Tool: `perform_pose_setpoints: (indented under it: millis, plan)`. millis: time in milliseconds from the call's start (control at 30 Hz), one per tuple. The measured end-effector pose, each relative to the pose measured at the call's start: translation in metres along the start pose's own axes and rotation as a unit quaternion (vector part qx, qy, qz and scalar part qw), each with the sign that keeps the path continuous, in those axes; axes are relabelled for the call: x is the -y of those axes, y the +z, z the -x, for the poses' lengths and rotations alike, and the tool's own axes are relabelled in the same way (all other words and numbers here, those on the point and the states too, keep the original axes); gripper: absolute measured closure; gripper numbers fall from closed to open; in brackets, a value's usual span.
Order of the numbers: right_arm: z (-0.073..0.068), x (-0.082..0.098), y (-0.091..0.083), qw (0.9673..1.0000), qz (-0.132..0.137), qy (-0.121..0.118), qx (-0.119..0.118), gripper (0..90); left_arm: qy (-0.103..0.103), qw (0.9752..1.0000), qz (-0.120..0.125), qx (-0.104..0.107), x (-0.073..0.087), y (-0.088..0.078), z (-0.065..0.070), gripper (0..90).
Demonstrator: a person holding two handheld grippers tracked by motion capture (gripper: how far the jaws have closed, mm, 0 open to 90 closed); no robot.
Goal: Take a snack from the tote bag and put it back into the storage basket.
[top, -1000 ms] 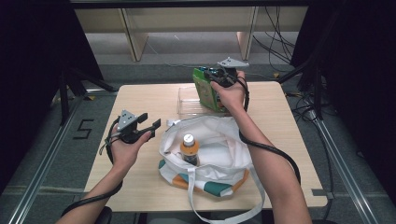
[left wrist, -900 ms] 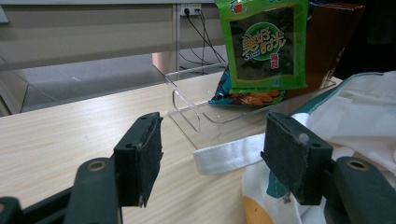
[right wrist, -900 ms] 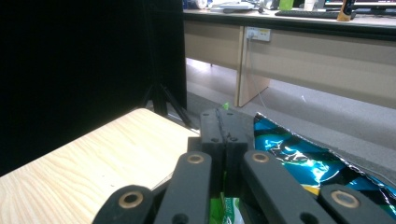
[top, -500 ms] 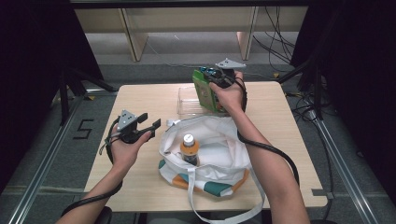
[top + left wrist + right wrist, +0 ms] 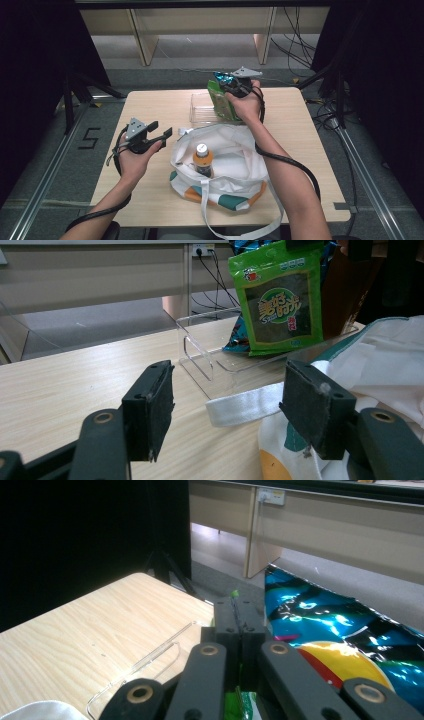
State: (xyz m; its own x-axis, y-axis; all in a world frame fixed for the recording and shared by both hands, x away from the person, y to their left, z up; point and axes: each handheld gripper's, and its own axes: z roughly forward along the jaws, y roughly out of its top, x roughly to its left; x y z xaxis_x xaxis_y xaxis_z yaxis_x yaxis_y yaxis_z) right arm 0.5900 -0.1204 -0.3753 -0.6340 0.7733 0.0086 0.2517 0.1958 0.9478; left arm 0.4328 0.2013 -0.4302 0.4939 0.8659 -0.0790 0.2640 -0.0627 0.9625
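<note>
Fingers point(image 5: 239, 617) of the right gripper pinch the green packet point(image 5: 281, 300) — upright, long axis vertical — left fingers point(image 5: 310, 410) open.

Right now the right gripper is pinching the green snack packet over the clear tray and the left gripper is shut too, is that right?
Not quite. The left gripper is open: the left gripper view shows its jaws wide apart with nothing between them. The right gripper does pinch the green snack packet over the clear tray.
</note>
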Motion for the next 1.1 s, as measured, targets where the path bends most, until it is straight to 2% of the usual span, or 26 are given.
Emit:
perform_pose_setpoints:
  millis: [367,467,533,600,700,867,1000,1067,1100]
  plan:
    - [0.001,0.004,-0.005,0.9995,-0.029,-0.008,0.013,90.0,-0.001,1.0,-0.001,0.0,0.0,0.0,0.0,36.3]
    - [0.001,0.005,-0.007,0.9992,-0.037,-0.001,0.018,90.0,0.0,1.0,0.0,0.0,0.0,0.0,0.0,36.3]
    - [0.001,0.005,-0.009,0.9987,-0.046,-0.004,0.022,90.0,0.001,1.0,0.0,0.0,0.0,0.0,0.0,36.3]
    - [-0.001,0.006,-0.01,0.9986,-0.043,-0.008,0.031,90.0,0.001,1.0,0.0,0.0,0.0,0.0,0.0,36.3]
    - [-0.001,0.003,-0.014,0.9979,-0.058,-0.009,0.027,90.0,0.0,1.0,-0.001,0.0,0.0,0.0,0.0,36.3]
    - [-0.003,0.003,-0.017,0.9972,-0.065,-0.011,0.034,90.0,0.001,1.0,-0.001,0.0,0.0,0.0,0.0,36.3]
    - [-0.005,0.002,-0.02,0.9956,-0.082,-0.024,0.04,90.0,0.001,1.0,-0.001,0.0,0.0,0.0,0.0,36.3]
    - [-0.006,0.003,-0.019,0.996,-0.078,-0.017,0.042,90.0,0.001,1.0,-0.001,0.0,0.0,0.0,0.001,36.3]
    - [-0.006,0.003,-0.021,0.9946,-0.089,-0.028,0.045,90.0,0.0,1.0,0.0,0.0,0.0,0.0,0.001,36.3]
